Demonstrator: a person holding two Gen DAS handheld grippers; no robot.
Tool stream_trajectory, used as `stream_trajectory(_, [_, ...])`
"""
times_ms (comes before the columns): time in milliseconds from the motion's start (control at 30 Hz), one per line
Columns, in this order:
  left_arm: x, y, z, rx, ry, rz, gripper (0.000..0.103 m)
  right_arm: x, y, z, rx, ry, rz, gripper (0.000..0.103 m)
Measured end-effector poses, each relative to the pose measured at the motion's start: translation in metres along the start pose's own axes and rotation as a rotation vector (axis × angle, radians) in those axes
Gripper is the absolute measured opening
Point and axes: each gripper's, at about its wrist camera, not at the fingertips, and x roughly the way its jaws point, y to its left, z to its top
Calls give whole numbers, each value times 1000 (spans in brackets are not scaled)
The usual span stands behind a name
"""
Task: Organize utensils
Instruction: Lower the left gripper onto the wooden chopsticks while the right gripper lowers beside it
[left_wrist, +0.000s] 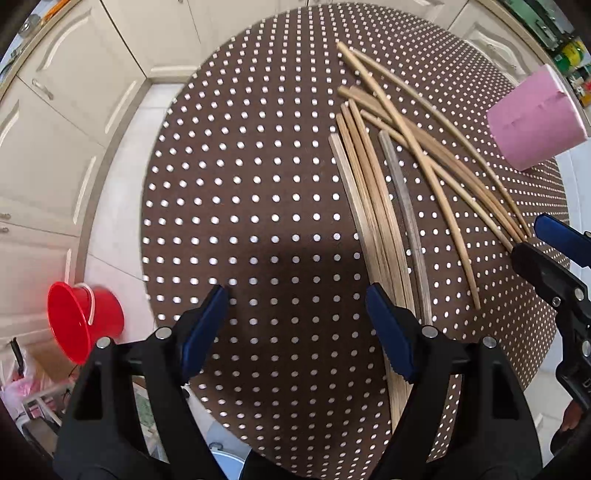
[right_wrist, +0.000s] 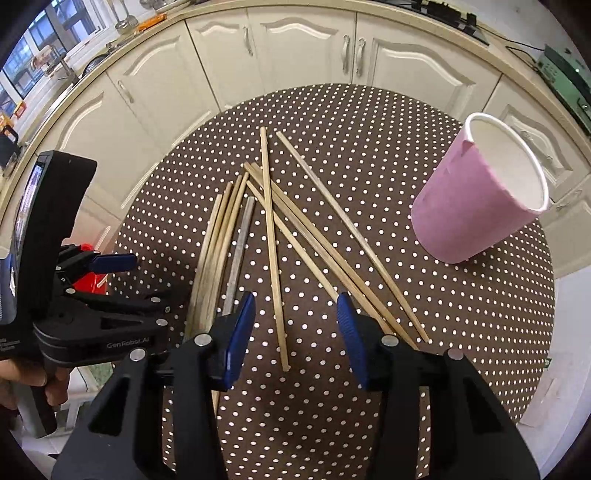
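Chopsticks (right_wrist: 269, 236) lie scattered on the polka-dot table (right_wrist: 369, 122), left of the upright pink cup (right_wrist: 469, 206). Left gripper (left_wrist: 295, 306): jaws wide apart, empty, beside the bundle. Right gripper (right_wrist: 295, 314): jaws partly open, empty, above one chopstick's end.

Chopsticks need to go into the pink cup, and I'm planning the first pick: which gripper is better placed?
Probably the right gripper: one chopstick ends between its open jaws, and the pink cup stands on its side.

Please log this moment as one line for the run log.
left gripper: open, empty | right gripper: open, empty | chopsticks: scattered on table | pink cup: upright, empty
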Motion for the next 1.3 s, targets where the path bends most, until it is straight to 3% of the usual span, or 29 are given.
stream_trajectory(267, [-3,-13,9,-23,5,48,75,16,-10,7,-27,16,47,43])
stream_trajectory(367, [-18,-15,15,-91,-19,-19,74,19,-13,10,-28,11,57,43])
stream_trajectory(667, [-15,-32,29,-63,-13,22,76,28,-21,13,-19,17,79,43])
stream_trajectory(933, [-3,2,30,-104,35,4,75,31,-20,15,-20,19,100,43])
stream_trajectory(1033, [2,17,30,-132,68,32,68,32,-17,17,-17,23,103,43])
stream_trajectory(1133, [-4,19,36,-143,43,-14,63,34,-13,19,-9,24,107,43])
stream_trajectory(1233, [-15,16,42,-117,17,-4,63,33,-9,20,-10,23,109,43])
stream_trajectory(1300, [-21,20,45,-141,2,-45,63,33,-8,20,-10,22,110,43])
